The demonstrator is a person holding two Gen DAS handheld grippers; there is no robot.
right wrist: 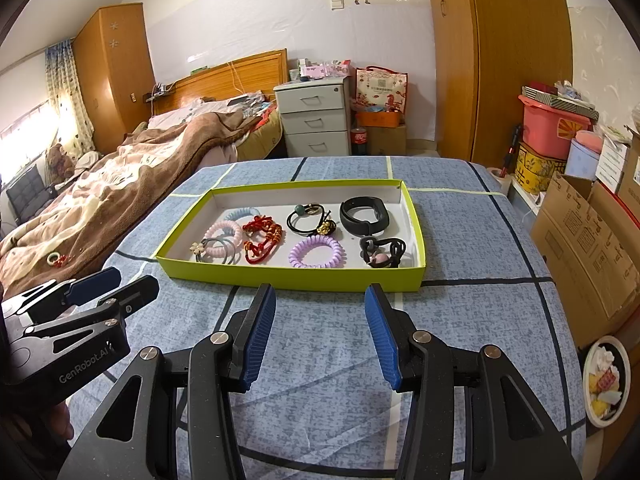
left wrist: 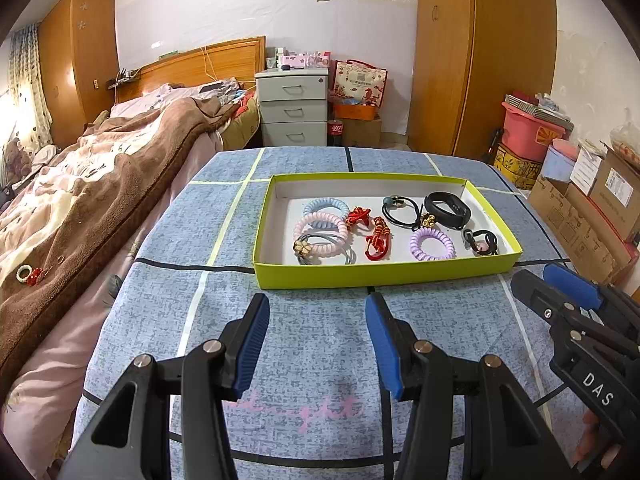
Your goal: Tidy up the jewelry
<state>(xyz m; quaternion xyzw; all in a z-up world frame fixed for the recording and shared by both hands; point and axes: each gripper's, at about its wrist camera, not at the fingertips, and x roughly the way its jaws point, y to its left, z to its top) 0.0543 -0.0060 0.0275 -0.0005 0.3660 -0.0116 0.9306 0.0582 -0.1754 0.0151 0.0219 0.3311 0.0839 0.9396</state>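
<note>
The left gripper (left wrist: 318, 312) is released, its blue pads wide apart with only the blue checked cloth (left wrist: 320, 360) under them. The right gripper (right wrist: 320, 304) stands the same way, jaws apart and holding nothing. Both hover just before the near wall of the green box (left wrist: 380, 274), and nothing lies between them and it.

Inside the box lie the jewelry pieces: a purple coil tie (left wrist: 432, 244), a pink coil tie (left wrist: 320, 232), a red knotted cord (left wrist: 376, 242), a black wristband (left wrist: 446, 210) and a thin black elastic (left wrist: 402, 210). One small ring with a red piece (left wrist: 28, 274) rests apart on the brown blanket (left wrist: 100, 184), left of the table.

Only the right wrist view shows the bowl (right wrist: 606, 380) on the floor at the right. Behind stands a grey drawer cabinet (left wrist: 292, 106).
</note>
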